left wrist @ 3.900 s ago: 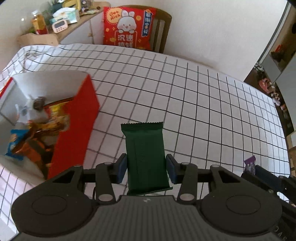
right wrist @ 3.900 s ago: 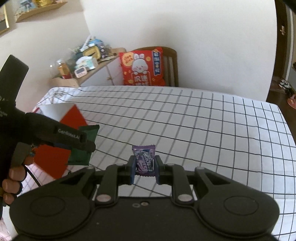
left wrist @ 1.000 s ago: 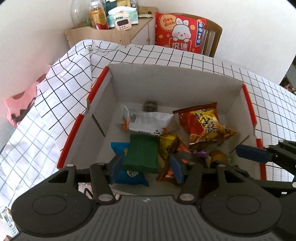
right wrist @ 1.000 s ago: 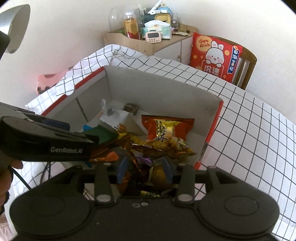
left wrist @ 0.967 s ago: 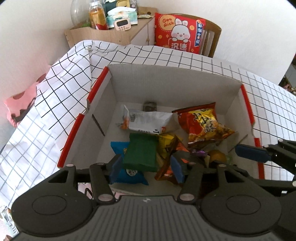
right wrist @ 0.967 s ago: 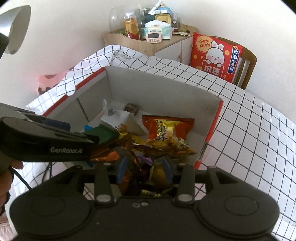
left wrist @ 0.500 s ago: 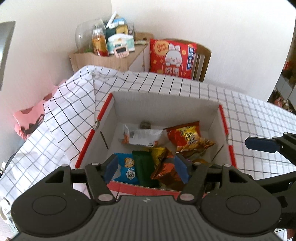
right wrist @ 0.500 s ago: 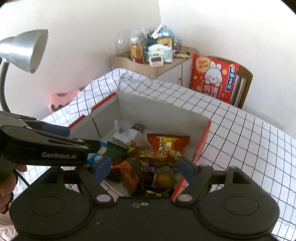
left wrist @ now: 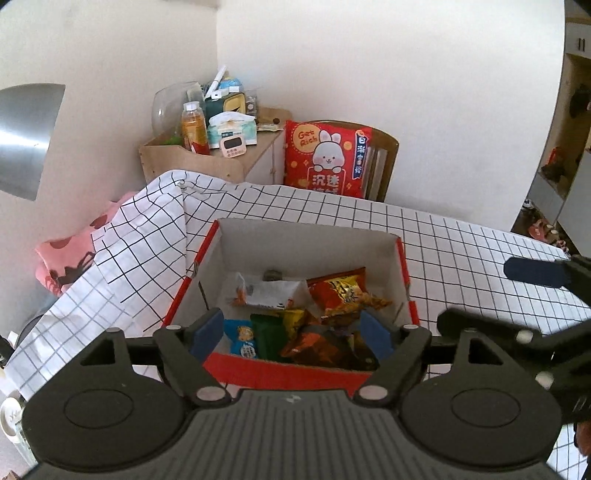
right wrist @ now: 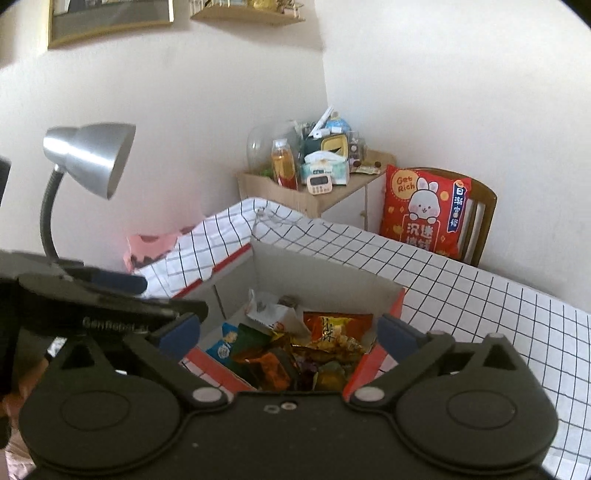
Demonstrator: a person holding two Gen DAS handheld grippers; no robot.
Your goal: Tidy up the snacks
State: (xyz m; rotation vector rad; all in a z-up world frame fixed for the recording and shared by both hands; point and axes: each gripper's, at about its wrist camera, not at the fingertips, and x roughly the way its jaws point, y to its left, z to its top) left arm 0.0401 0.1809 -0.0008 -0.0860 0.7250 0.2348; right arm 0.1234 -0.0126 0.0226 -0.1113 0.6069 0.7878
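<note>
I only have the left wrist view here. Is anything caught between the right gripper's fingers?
Observer: No. The right gripper has nothing between its fingers; its jaws are opening above the snack box.
Operator: There's a grey shape at my left edge. What is it?
Observer: A silver desk lamp on a bent black neck, standing left of the box.
Operator: Anything on the wall above it?
Observer: A framed picture and a small wooden shelf, both cut off by the view's top edge.

L gripper (left wrist: 290,334) opening, empty, above snack box (left wrist: 306,242).
</note>
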